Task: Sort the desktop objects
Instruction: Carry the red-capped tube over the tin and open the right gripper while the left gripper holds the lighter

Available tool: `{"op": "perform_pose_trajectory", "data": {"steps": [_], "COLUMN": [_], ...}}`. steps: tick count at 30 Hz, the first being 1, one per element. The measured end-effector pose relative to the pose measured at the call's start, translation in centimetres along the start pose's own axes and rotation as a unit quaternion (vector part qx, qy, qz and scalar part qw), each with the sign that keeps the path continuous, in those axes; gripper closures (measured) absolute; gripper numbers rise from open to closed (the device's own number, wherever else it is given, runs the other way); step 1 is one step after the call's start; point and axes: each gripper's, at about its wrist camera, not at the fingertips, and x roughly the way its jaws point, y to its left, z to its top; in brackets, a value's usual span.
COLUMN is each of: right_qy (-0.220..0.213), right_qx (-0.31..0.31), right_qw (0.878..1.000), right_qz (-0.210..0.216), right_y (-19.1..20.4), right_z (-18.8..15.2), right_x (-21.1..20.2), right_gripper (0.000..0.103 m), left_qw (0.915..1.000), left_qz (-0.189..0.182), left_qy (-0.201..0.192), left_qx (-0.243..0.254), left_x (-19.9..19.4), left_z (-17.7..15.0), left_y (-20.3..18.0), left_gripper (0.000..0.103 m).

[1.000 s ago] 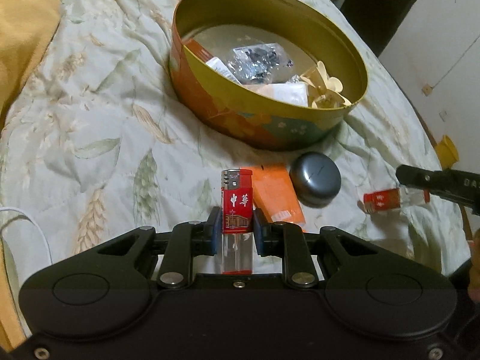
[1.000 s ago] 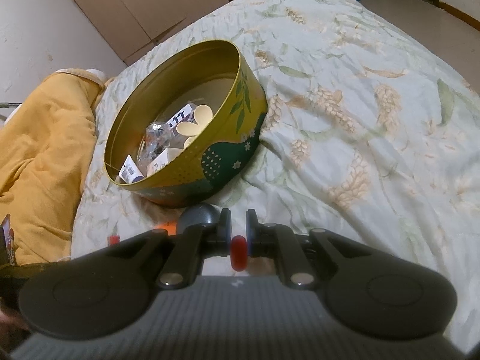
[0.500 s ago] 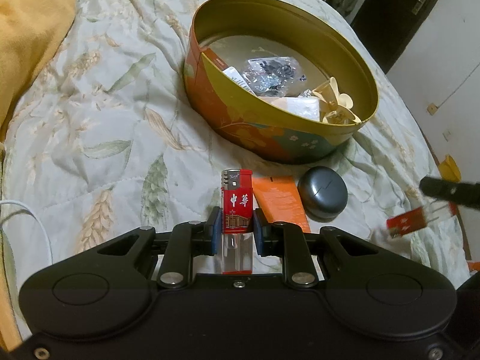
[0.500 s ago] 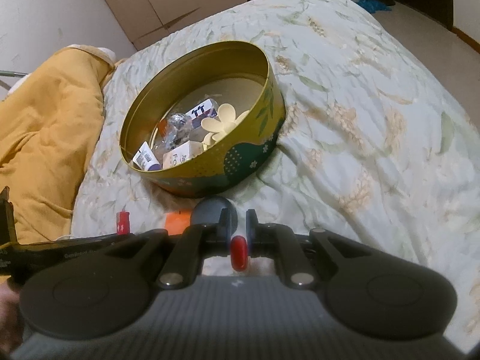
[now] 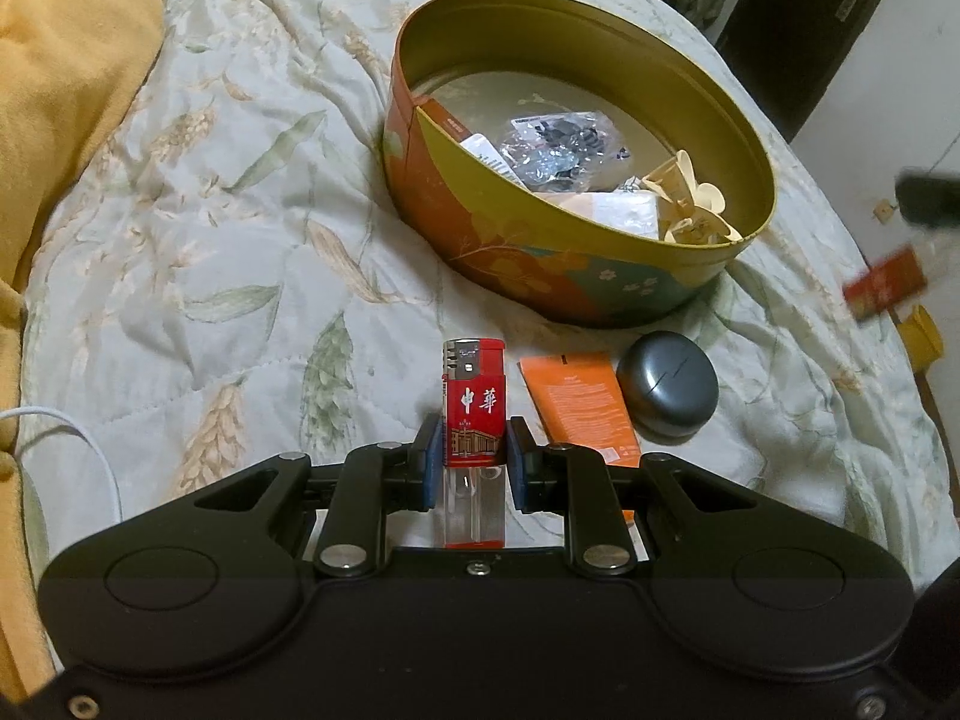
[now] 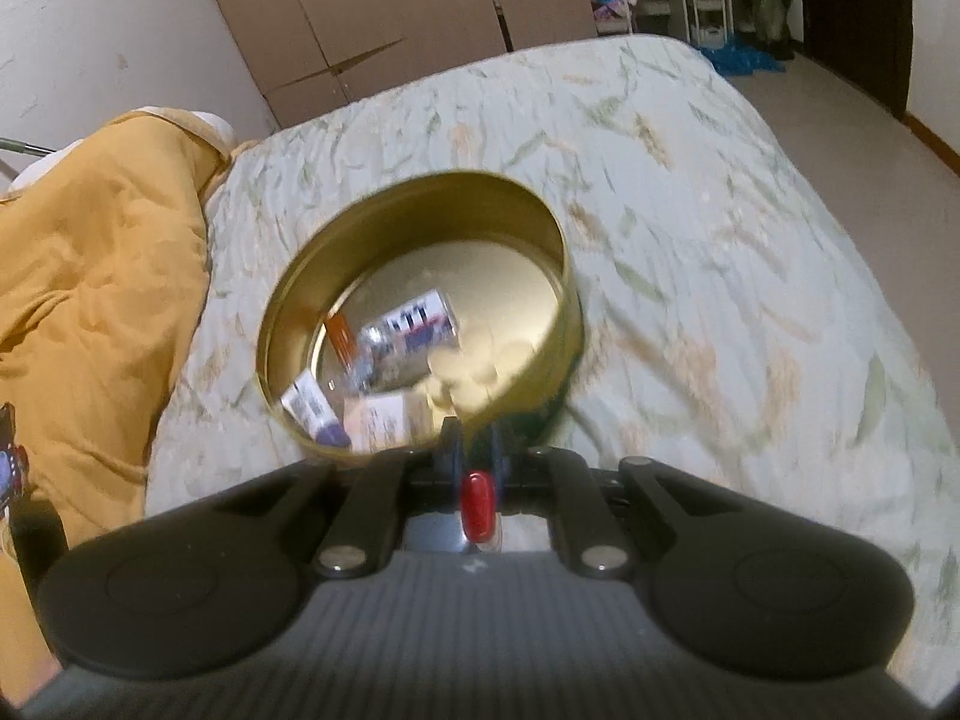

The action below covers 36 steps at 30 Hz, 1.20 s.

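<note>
My left gripper (image 5: 471, 450) is shut on a red lighter (image 5: 473, 408) with a clear lower body, held upright above the bedspread. A round gold tin (image 5: 600, 276) holding several small items sits beyond it. An orange packet (image 5: 579, 399) and a dark grey round case (image 5: 669, 384) lie in front of the tin. My right gripper (image 6: 474, 450) is shut on a second red lighter (image 6: 479, 507), seen end-on, raised near the tin (image 6: 414, 234). That lighter shows blurred at the right edge of the left wrist view (image 5: 888, 282).
A yellow blanket (image 5: 66, 60) lies to the left on the leaf-patterned bedspread (image 5: 210, 210). A white cable (image 5: 72, 438) curls at the left. Brown wardrobes (image 6: 372, 18) stand behind the bed.
My right gripper has lifted its red lighter off the bedspread and moved up toward the tin. My left gripper has moved a little closer to the tin, still holding its lighter.
</note>
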Motion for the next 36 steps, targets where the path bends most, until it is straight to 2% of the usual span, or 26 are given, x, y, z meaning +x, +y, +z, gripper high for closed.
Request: {"op": "perform_pose_trajectory", "data": {"steps": [15,26,28,30,32,34,36], "right_qy": [-0.016,-0.008,-0.009,-0.019,-0.029,-0.036,-0.023], "right_qx": [-0.048,-0.061,-0.063,-0.061,-0.061,-0.075,-0.089], "right_qw": [0.999,0.998,0.997,0.996,0.996,0.995,0.994], "right_qz": [0.004,-0.024,-0.037,-0.054,-0.062,-0.061,-0.056], "right_y": [6.1,9.7,10.2,10.4,10.4,10.4,10.4], "right_z": [7.5,11.1,11.4,11.8,11.8,11.2,10.4], "right_x": [2.1,6.5,7.1,7.3,7.2,6.8,6.6], "right_gripper": [0.092,0.091,0.085,0.041,0.02,0.019,0.018], "left_qw": [1.0,1.0,1.0,1.0,1.0,1.0,1.0], "left_qz": [-0.005,-0.007,-0.006,-0.007,-0.006,-0.006,-0.005], "left_qy": [-0.004,-0.005,-0.005,-0.005,-0.005,-0.005,-0.004], "left_qx": [0.0,0.0,-0.001,-0.001,-0.002,-0.002,-0.002], "left_x": [-0.2,-0.2,-0.2,-0.2,-0.2,-0.2,-0.2], "left_z": [0.1,0.1,0.1,0.1,0.1,0.1,0.1], "left_y": [0.0,0.0,0.0,0.0,-0.1,-0.1,-0.1], "left_gripper": [0.083,0.083,0.083,0.083,0.083,0.083,0.083]}}
